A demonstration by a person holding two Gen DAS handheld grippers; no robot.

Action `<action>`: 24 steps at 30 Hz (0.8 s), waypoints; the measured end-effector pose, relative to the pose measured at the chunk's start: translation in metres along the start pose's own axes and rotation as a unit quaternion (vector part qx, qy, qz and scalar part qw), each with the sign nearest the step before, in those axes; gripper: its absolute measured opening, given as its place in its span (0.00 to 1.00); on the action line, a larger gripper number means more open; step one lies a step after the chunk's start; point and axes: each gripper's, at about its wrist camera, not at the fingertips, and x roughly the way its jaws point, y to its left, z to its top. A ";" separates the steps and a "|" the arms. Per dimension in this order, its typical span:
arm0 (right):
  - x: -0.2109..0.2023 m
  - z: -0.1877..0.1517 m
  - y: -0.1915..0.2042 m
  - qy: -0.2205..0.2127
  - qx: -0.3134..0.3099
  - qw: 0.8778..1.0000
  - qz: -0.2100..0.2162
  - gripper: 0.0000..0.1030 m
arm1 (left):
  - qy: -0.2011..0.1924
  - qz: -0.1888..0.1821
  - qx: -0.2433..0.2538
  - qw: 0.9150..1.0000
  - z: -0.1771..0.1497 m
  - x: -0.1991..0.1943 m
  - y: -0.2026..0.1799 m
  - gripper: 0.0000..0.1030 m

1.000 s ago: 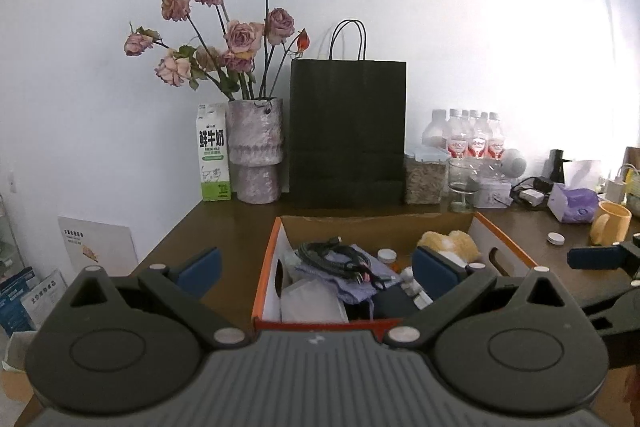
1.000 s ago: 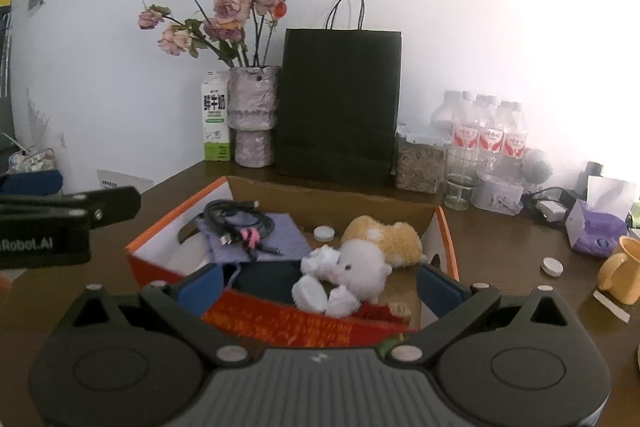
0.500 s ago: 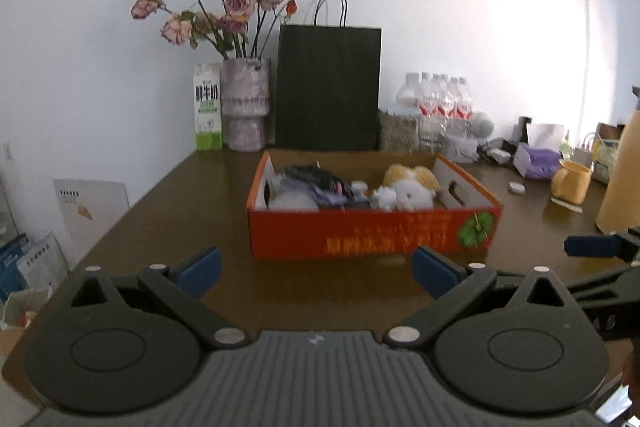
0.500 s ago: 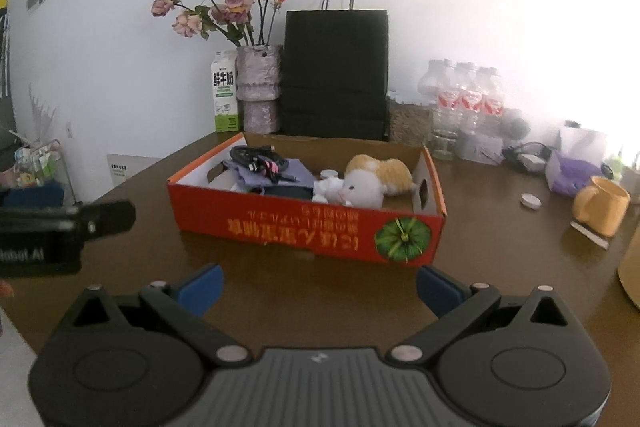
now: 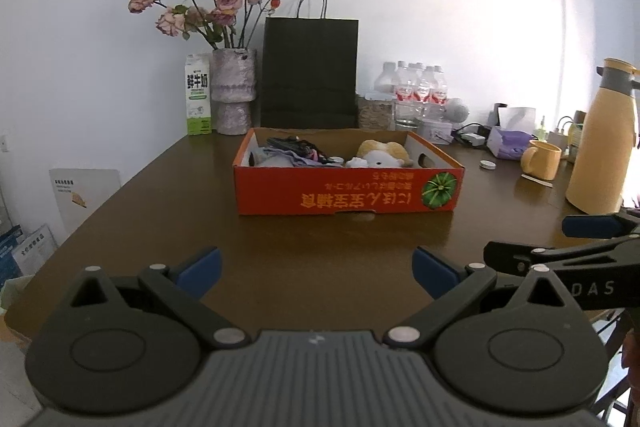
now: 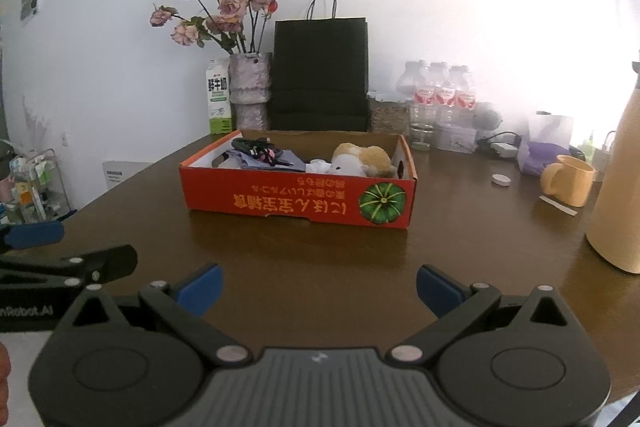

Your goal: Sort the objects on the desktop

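Note:
An orange cardboard box (image 5: 344, 191) (image 6: 296, 199) stands in the middle of the brown table. It holds a plush toy (image 5: 384, 153) (image 6: 360, 159), black cables (image 5: 296, 145) (image 6: 256, 149) and a purple cloth (image 5: 288, 159). My left gripper (image 5: 316, 269) is open and empty, low over the table's near edge, well short of the box. My right gripper (image 6: 318, 285) is open and empty, beside it to the right. Each gripper shows at the edge of the other's view.
At the back stand a vase of roses (image 5: 234, 91), a milk carton (image 5: 198, 99), a black paper bag (image 5: 310, 71) and water bottles (image 5: 416, 91). On the right are a yellow mug (image 5: 542, 159), a white cap (image 5: 488, 165), a tissue pack (image 5: 510, 147) and a tall yellow jug (image 5: 604, 139).
Both grippers have pulled back from above the box toward the table's near edge and stay open and empty. The box now looks farther off.

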 end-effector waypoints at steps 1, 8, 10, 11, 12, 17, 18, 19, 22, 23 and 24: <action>-0.001 -0.001 0.000 0.002 0.000 1.000 -0.001 1.00 | 0.000 0.000 0.001 1.000 0.000 -0.001 -0.001 1.00; -0.001 0.002 0.003 0.010 -0.003 1.000 -0.007 1.00 | 0.001 0.008 0.001 1.000 0.000 -0.001 -0.001 1.00; 0.000 0.002 0.004 0.011 -0.004 1.000 -0.007 1.00 | 0.002 0.011 0.000 1.000 0.001 -0.001 0.000 1.00; 0.000 0.002 0.005 0.012 -0.004 1.000 -0.007 1.00 | 0.003 0.012 -0.001 1.000 0.001 -0.001 0.001 1.00; 0.000 0.002 0.005 0.013 -0.005 1.000 -0.007 1.00 | 0.004 0.013 -0.001 1.000 0.001 -0.001 0.001 1.00; 0.001 0.002 0.007 0.017 -0.008 1.000 -0.008 1.00 | 0.006 0.015 -0.004 1.000 0.001 0.000 0.002 1.00; 0.001 0.002 0.007 0.017 -0.008 1.000 -0.007 1.00 | 0.006 0.015 -0.004 1.000 0.001 0.000 0.002 1.00; 0.001 0.002 0.007 0.017 -0.008 1.000 -0.008 1.00 | 0.006 0.016 -0.004 1.000 0.001 -0.001 0.002 1.00; 0.002 0.002 0.007 0.016 -0.008 1.000 -0.008 1.00 | 0.005 0.016 -0.003 1.000 0.001 -0.001 0.003 1.00; 0.002 0.002 0.007 0.017 -0.008 1.000 -0.008 1.00 | 0.005 0.017 -0.002 1.000 0.001 0.000 0.003 1.00; 0.002 0.002 0.007 0.017 -0.008 1.000 -0.008 1.00 | 0.006 0.017 -0.002 1.000 0.001 0.000 0.003 1.00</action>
